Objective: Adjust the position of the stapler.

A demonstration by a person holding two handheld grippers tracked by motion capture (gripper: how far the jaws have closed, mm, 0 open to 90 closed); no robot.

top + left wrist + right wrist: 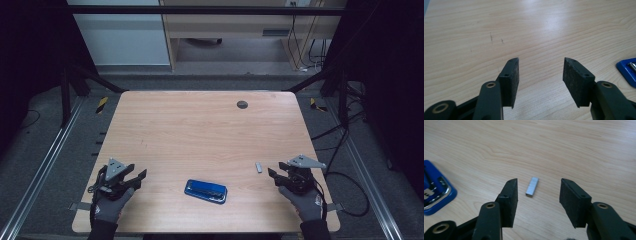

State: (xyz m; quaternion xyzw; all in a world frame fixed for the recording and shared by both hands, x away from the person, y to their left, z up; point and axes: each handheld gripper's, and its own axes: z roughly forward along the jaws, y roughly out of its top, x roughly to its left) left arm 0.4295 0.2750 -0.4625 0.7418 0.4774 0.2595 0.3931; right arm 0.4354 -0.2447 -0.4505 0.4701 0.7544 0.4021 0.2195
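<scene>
Staples point(532, 186), a short silver strip, lie on the bare table point(200, 130) near its right front, untouched, with a blue stapler point(205, 191) at front centre. At the left, the left gripper point(140, 178) is held just above the front left corner, its jaws spread wide with nothing between them; in the left gripper view the stapler's blue edge point(627, 71) is seen off to the side. The stapler is not gripped either, so the work is judged barely begun: lifting the strip and loading it are left to do. At the right, the right gripper point(270, 173) is pointed at the strip point(258, 167), jaws fully apart and empty, the strip lying just ahead of them. A dark round grommet point(242, 104) is set near the far edge, well apart. Nothing is seen standing in the way.
</scene>
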